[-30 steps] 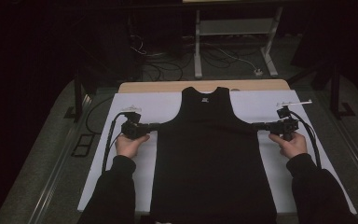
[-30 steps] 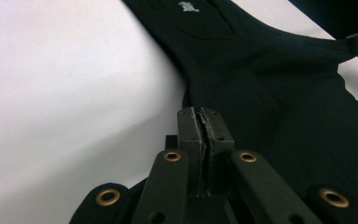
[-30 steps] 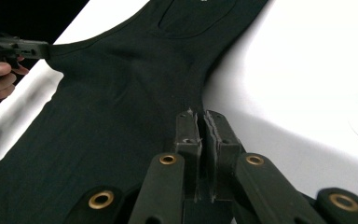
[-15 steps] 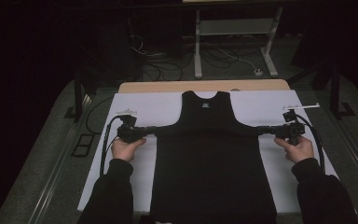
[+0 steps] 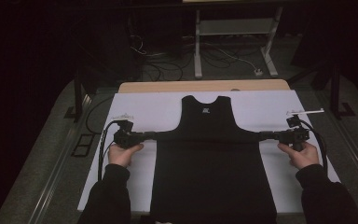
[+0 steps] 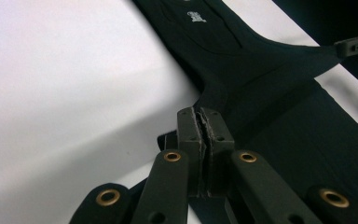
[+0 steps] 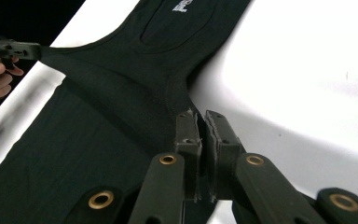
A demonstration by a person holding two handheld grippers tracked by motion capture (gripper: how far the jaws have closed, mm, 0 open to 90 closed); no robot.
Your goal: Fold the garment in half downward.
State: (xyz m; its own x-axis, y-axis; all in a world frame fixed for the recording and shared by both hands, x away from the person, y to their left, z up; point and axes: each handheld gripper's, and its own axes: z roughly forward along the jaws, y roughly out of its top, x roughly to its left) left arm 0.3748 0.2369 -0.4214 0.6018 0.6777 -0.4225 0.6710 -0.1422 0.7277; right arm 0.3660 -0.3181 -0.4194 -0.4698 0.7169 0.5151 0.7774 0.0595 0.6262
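Now the left gripper (image 5: 150,136) and right gripper (image 5: 265,136) each have their jaws pinched tight on a side edge of the black sleeveless fabric top (image 5: 213,172), which lies stretched between their fingertips on the white sheet-covered table (image 5: 144,112).

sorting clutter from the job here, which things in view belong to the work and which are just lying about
In use: black tank top; left gripper and right gripper, each shut on a side of it; white sheet beneath.

Lying about: floor cables; metal stand.
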